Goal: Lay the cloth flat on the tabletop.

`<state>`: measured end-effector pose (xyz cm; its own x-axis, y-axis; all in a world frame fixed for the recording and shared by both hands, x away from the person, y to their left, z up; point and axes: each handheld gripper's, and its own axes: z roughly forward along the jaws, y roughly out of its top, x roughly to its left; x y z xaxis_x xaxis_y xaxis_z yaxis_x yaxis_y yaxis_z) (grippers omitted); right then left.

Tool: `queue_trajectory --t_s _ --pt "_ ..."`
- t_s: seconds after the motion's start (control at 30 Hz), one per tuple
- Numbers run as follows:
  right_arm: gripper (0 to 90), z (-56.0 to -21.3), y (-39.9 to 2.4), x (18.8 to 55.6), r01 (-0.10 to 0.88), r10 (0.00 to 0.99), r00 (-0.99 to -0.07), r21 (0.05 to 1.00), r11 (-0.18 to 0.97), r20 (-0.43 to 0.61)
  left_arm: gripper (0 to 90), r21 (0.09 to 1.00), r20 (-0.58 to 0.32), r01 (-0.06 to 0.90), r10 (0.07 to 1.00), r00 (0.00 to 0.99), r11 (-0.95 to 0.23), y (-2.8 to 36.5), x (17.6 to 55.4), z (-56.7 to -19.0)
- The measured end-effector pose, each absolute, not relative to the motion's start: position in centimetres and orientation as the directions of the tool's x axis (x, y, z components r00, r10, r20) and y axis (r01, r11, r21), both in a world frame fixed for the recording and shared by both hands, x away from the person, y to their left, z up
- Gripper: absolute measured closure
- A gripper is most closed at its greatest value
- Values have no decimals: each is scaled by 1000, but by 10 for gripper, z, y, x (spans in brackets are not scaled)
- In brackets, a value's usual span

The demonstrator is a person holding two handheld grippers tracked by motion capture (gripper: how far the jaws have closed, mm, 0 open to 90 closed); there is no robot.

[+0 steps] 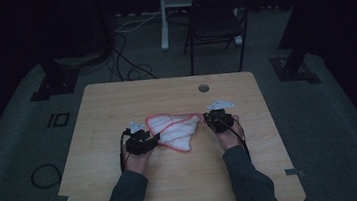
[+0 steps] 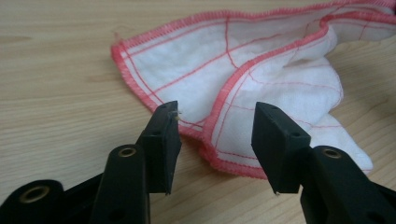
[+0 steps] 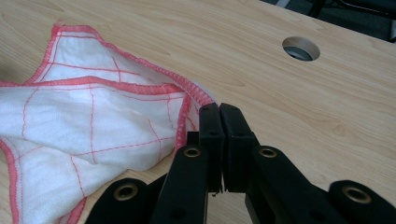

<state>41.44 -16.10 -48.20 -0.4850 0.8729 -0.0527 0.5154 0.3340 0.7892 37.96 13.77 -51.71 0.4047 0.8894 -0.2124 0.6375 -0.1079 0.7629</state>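
High view very dim, underexposed, room edges nearly black, table [image 1: 175, 186] barely lit, low contrast, soft detail. Both gripper views bright, even light, wood grain sharp, faint soft shadow under cloth [image 2: 261, 74], near black jaws slightly soft, no glare

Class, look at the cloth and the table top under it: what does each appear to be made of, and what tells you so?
Cloth: soft woven fabric, probably cotton, matt white with a fuzzy nap, red grid lines and a red overlocked edge; it folds limply.
Table top: pale wood or wood-look laminate, smooth with a slight sheen and visible grain.
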Motion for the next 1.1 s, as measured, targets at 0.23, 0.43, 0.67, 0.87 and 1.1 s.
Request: queue_trajectory --t_s 0.23,0.43,0.67,0.87,1.1 --pt "890 -480 -162 416 514 873 -484 790 334 -54 728 727 -191 674 902 388 -136 128 384 -525" --pt "890 -480 -165 420 521 877 -477 787 329 -50 900 761 -137 615 876 463 -206 118 370 -512" --pt "890 -479 -167 428 530 883 -464 777 339 -69 900 804 -124 541 820 559 -247 104 350 -496" --pt "875 -481 -169 435 543 889 -450 766 345 -81 900 811 -145 522 774 616 -264 89 340 -493" --pt "743 -474 -172 427 544 898 -440 785 296 -34 900 807 -152 515 742 653 -289 71 335 -497"
